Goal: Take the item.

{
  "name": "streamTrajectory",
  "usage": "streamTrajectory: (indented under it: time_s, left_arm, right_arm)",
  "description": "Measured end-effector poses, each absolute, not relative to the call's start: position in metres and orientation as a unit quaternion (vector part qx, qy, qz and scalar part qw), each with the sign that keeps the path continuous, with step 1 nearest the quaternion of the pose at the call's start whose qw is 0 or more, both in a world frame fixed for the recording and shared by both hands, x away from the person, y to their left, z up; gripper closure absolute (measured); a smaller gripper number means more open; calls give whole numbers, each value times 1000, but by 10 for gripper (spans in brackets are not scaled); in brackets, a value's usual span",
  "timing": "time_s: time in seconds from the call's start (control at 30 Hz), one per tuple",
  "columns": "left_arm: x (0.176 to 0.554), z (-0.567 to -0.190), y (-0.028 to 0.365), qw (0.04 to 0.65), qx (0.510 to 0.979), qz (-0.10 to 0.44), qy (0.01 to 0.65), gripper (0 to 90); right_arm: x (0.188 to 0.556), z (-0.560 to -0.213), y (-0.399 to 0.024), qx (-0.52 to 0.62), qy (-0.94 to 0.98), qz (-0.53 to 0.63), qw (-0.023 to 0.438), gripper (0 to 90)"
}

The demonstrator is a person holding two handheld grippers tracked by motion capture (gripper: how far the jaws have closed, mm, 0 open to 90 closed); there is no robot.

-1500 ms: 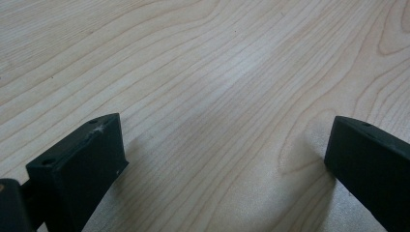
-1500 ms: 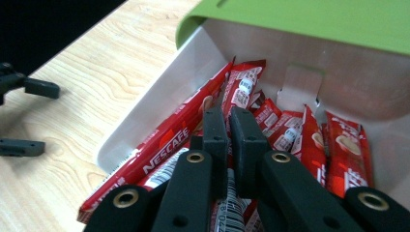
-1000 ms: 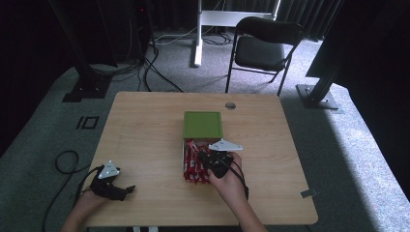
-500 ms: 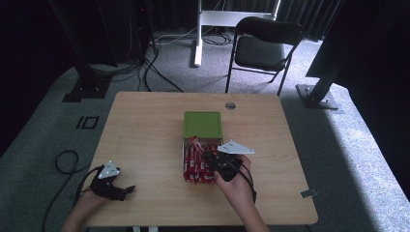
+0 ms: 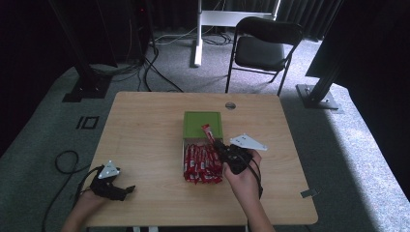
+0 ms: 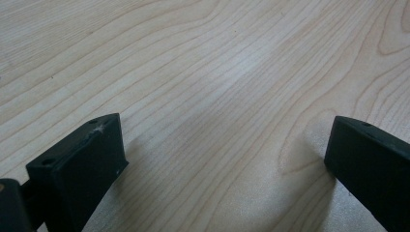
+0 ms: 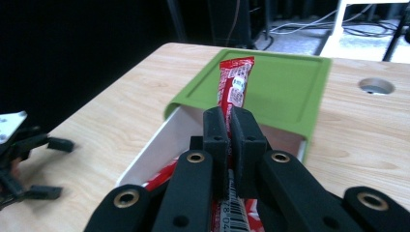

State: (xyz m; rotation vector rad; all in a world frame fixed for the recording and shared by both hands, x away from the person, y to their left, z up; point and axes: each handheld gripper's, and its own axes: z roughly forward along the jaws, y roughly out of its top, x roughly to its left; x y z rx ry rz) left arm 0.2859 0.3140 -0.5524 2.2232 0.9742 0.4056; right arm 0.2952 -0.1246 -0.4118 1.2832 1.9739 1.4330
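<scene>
— Start nearest us. What's the left gripper (image 5: 126, 190) doing?

— It rests low at the near left corner of the wooden table (image 5: 145, 125), held by a hand (image 5: 87, 203). Its jaws stand wide apart over bare wood, with nothing between them.

— And the right gripper (image 7: 230, 126)?

— It hangs over the near end of the box, jaws pinched tight on a red sachet (image 7: 234, 87). The sachet stands up between them, its free end pointing away over the green lid (image 7: 290, 92).

— Where's the rest of them?

— In the white tray (image 7: 159, 145) of the box, mid-table: a packed row of red sachets (image 5: 200, 162) lying side by side. The lid is slid toward the far side, leaving the near part of the tray uncovered.

— Beyond that?

— A round hole (image 5: 230, 105) in the tabletop near the far edge, then a black folding chair (image 5: 266, 48) on the grey carpet.
</scene>
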Motion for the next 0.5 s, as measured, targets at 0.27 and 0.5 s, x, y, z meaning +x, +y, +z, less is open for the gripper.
streamTrajectory:
  time_s: [0.27,0.5]
  left_arm:
    - [286,-552,314,334,851,155,373,16]
    - [286,-552,314,334,851,156,373,16]
  right_arm:
    - [307,-413,-140,484,670,512,234,866]
    - [320,-424,-152,510,646,504,261,866]
